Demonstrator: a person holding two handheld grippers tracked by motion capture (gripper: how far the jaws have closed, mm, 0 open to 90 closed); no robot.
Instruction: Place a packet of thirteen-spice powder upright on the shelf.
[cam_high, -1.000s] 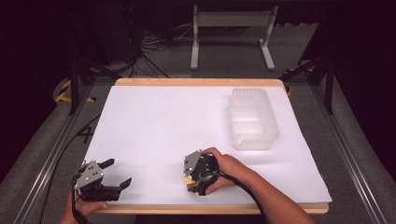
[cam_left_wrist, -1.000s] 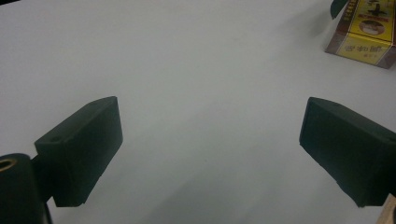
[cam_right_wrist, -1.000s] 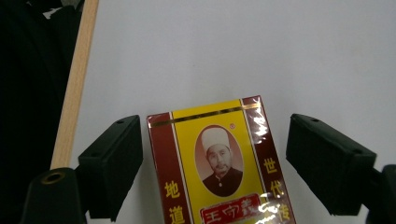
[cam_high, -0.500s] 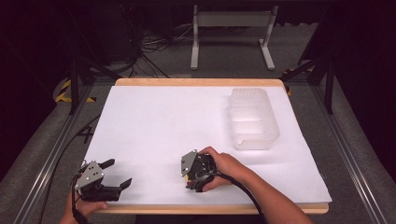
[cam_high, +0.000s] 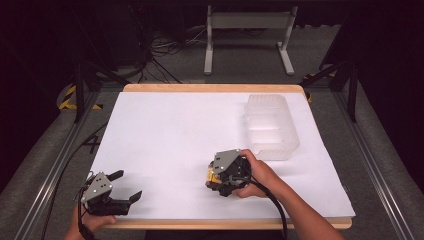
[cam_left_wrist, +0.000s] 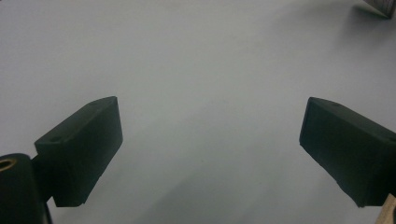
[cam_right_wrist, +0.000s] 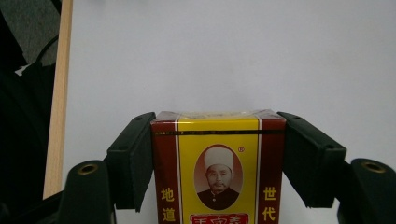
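Our right tongs (cam_high: 214, 178) pinch the yellow-and-red box (cam_right_wrist: 218, 168), with the clear tray (cam_high: 272, 126) just beyond to the far right, while our left tongs (cam_high: 125, 186) sit spread at the table's (cam_high: 165, 130) near left.

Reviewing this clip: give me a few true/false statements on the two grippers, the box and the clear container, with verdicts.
1. The right gripper is clamped on a red and yellow box. True.
2. The left gripper holds a box too. False: its jaws stand wide apart over bare white table cover.
3. The clear plastic container sits on the right half of the table. True.
4. The box is inside the clear plastic container. False: it is in the right gripper, nearer the person than the container.
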